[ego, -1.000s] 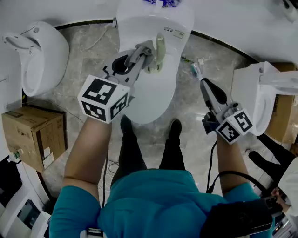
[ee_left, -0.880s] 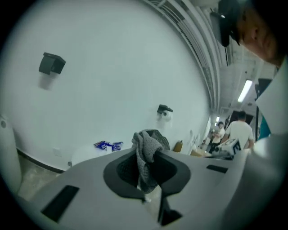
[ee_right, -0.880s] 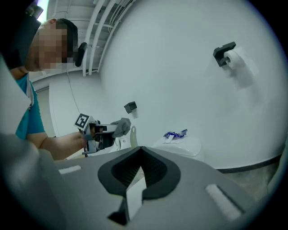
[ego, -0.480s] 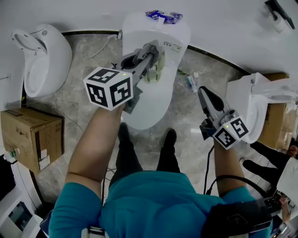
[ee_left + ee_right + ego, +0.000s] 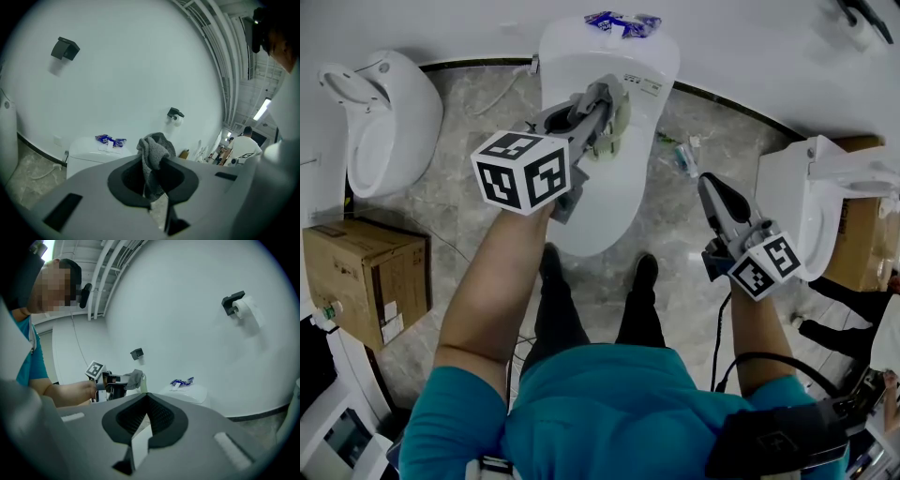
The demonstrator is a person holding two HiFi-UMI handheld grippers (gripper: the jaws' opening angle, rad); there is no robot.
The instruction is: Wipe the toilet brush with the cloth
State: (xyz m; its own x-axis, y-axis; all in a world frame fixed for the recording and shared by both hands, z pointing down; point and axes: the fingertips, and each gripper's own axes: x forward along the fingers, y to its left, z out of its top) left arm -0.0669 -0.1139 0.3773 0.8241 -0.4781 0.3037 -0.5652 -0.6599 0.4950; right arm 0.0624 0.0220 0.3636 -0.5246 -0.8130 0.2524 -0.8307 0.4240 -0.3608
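Toilet (image 5: 605, 211) below: cloth (image 5: 617, 122), clamped in left hand-held gripper (image 5: 605, 97), has barely shifted. Right hand-held gripper (image 5: 710, 186) is kept closed, empty; wiping judged not begun.

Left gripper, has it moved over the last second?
Yes. The left gripper, shut on the cloth, has shifted along the toilet away from its front end, toward the tank.

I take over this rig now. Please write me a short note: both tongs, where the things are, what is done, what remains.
Left tongs: shut on the grey knitted cloth, held above the white toilet.
Right tongs: shut, empty, off to the side over the grey stone floor.
A pale stick beside the cloth may be the toilet brush; I cannot tell if they touch.
Done: cloth picked up.
Probably left: the wiping.
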